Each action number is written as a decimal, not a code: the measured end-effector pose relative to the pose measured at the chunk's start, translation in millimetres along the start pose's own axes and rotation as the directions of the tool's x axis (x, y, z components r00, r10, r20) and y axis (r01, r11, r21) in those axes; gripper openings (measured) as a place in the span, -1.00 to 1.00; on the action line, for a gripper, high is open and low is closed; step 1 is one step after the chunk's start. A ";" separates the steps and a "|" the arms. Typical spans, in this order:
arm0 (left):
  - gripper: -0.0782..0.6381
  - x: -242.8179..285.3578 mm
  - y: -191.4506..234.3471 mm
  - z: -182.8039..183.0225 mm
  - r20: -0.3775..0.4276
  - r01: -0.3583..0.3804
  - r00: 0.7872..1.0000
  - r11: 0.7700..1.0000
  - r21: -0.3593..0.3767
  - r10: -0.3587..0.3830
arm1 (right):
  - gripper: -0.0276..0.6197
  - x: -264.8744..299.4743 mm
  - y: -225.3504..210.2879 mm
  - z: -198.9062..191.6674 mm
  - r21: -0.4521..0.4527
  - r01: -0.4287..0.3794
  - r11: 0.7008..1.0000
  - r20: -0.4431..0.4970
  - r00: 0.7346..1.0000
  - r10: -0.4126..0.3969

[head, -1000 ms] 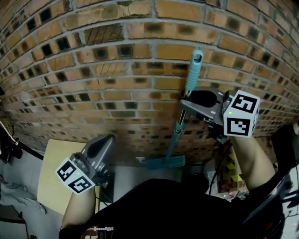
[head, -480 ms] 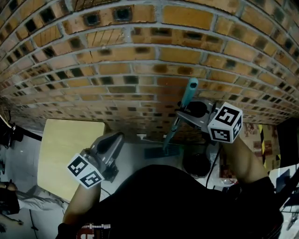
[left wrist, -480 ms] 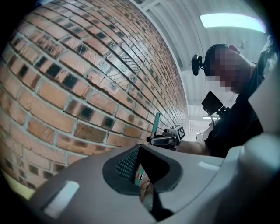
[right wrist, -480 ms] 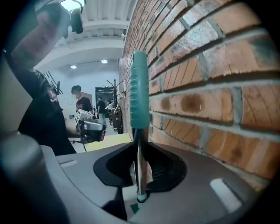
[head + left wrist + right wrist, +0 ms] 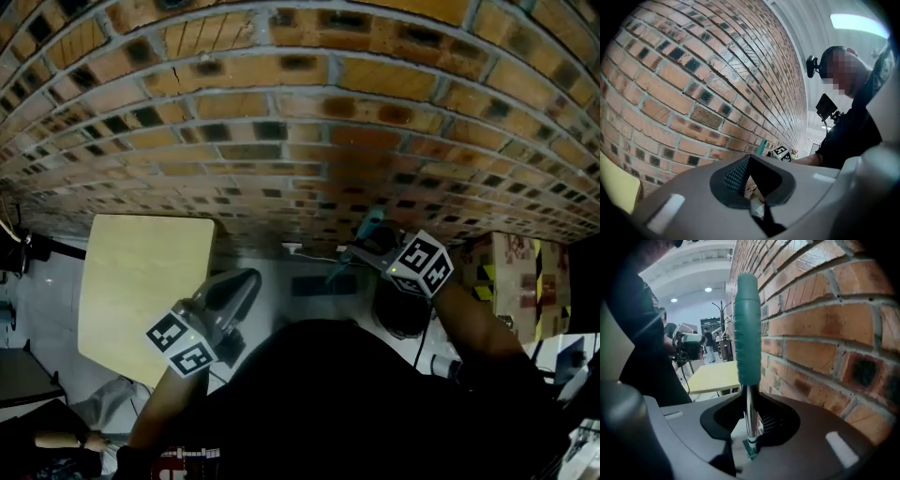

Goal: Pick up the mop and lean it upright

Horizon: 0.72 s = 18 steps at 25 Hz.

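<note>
The mop stands nearly upright against the brick wall [image 5: 300, 112]. Its teal handle grip [image 5: 747, 329] rises right beside the bricks. Its metal shaft [image 5: 750, 420] runs down between the jaws of my right gripper [image 5: 751, 427], which is shut on it. In the head view the handle [image 5: 367, 225] pokes up beyond the right gripper [image 5: 361, 253], and the teal mop head [image 5: 323, 283] lies on the floor at the wall's foot. My left gripper [image 5: 246, 281] hangs to the left, away from the mop. Its jaws stand slightly apart with nothing between them.
A pale yellow table [image 5: 141, 281] stands at the left, close to the wall. A black bucket [image 5: 401, 311] sits below the right gripper, and a cardboard box [image 5: 511, 267] stands at the right. My dark-clothed body fills the bottom of the head view.
In the head view the right gripper and the mop have sunk lower and look smaller, nearer the wall's foot. The left gripper has drifted slightly right. The grip on the shaft holds.
</note>
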State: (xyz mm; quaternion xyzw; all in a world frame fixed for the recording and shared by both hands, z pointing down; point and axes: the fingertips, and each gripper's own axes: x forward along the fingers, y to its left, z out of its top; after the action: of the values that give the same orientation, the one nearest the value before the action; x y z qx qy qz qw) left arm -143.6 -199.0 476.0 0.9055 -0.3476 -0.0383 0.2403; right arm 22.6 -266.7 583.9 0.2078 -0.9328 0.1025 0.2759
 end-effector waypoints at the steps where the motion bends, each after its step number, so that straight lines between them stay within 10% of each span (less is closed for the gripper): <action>1: -0.79 -1.2 1.6 -1.5 -0.003 -0.004 1.000 1.000 -0.004 0.004 | -0.56 6.0 -0.3 -8.9 -0.005 0.004 1.000 -0.011 1.000 -0.004; 18: -0.79 -5.3 15.3 -15.2 -0.030 -0.045 0.999 0.998 -0.048 0.044 | -0.56 67.3 -46.1 -80.1 0.114 0.077 0.991 -0.083 0.994 -0.067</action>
State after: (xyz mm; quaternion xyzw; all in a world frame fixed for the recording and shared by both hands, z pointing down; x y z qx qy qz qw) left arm -153.3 -199.1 496.0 0.8920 -0.3631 -0.0284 0.2678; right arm 29.6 -305.6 691.1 0.2529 -0.9055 0.1550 0.3034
